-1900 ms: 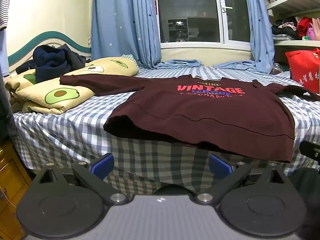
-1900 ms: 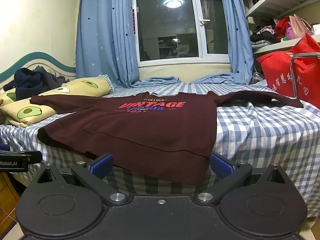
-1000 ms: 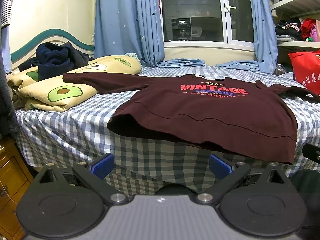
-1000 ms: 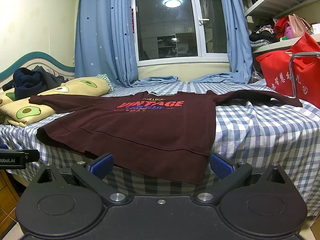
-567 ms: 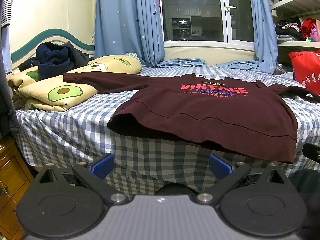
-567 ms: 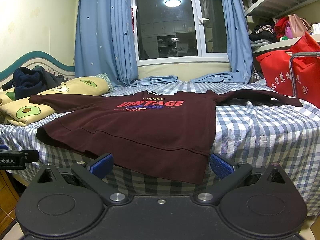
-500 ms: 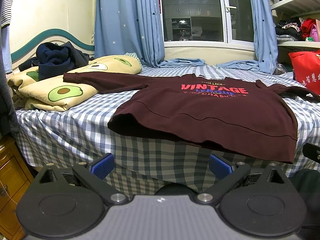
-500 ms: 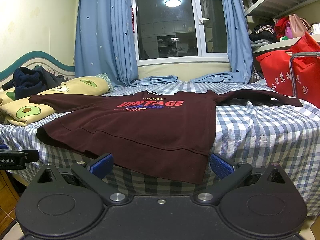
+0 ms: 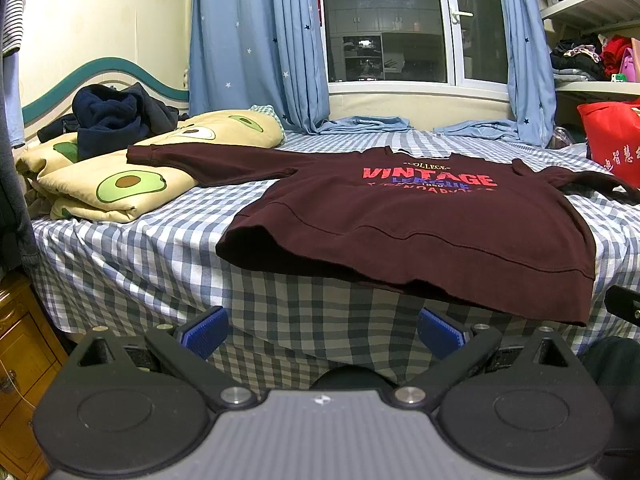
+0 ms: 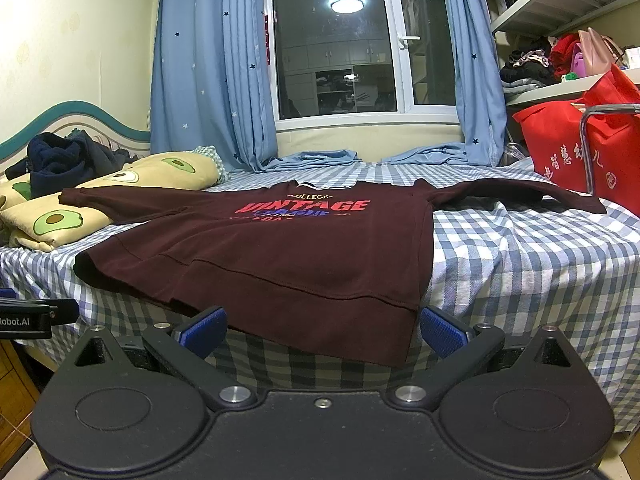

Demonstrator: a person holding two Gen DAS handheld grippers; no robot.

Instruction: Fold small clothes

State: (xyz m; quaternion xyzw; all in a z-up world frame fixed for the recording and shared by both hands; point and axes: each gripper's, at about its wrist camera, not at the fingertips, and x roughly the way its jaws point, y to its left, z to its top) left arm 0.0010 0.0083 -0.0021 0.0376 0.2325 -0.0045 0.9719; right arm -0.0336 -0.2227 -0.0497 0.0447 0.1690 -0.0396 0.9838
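Sweatshirt (image 9: 416,224) lay flat and face up on the bed (image 9: 132,256), sleeves spread to 9 and 3 o'clock and hem draped over the near edge at 6, I judged so I could reach it for the first fold. It was maroon, with "VINTAGE" in red across the chest. I held my left gripper (image 9: 320,328) and right gripper (image 10: 320,326) wide open and empty, just short of the hem.

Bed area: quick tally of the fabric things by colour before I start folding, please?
Maroon: 1, sweatshirt spread flat
Navy: 1, clothes heap on the quilt
Yellow: 1, avocado quilt
Red: 1, bag
Blue: 2, curtains
Total: 6
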